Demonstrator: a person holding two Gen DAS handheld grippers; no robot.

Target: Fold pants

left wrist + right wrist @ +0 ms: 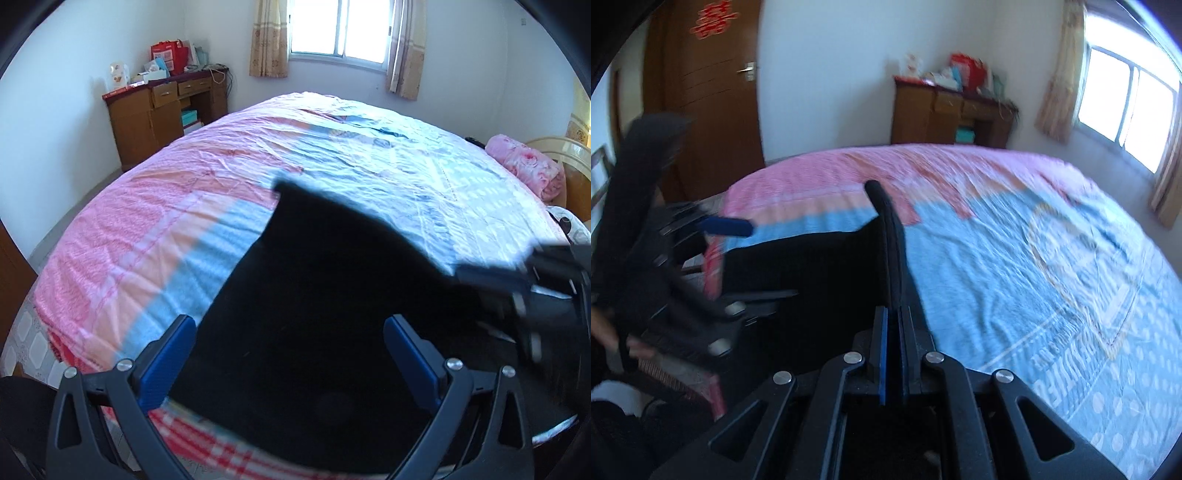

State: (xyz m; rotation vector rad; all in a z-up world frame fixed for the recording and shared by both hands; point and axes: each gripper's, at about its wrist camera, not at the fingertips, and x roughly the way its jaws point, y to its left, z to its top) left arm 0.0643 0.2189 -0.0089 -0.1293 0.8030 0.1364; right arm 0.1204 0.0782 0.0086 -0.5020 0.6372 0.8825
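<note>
The right gripper has its fingers clamped together on a raised fold of the black pants. The left gripper hangs with fingers apart over the pants, near the bed edge; beyond lies bare bedspread.

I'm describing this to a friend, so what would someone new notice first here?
The black pants spread across the near edge of the pink and blue bedspread. The right gripper is shut on a raised fold of them, while the left gripper is open over the cloth.
</note>
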